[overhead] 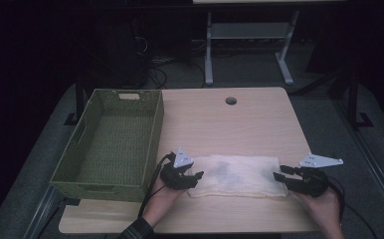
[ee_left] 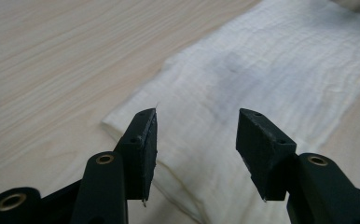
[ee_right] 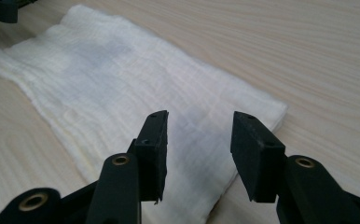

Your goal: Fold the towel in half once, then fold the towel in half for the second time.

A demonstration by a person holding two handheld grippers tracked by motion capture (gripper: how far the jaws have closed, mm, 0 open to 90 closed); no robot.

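Cloth (overhead: pixel 237 175) folded flat, lower centre | left gripper (overhead: pixel 196 175), right gripper (overhead: pixel 279 176) released at its short ends | basket (overhead: pixel 88 185) left | advice: probably regrip both ends evenly, lift level.

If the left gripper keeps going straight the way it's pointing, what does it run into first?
Most likely the folded cream cloth: the left gripper has open jaws aimed along it, over its near end. Depth is hard to judge, but nothing else lies ahead before the right gripper at the far end.
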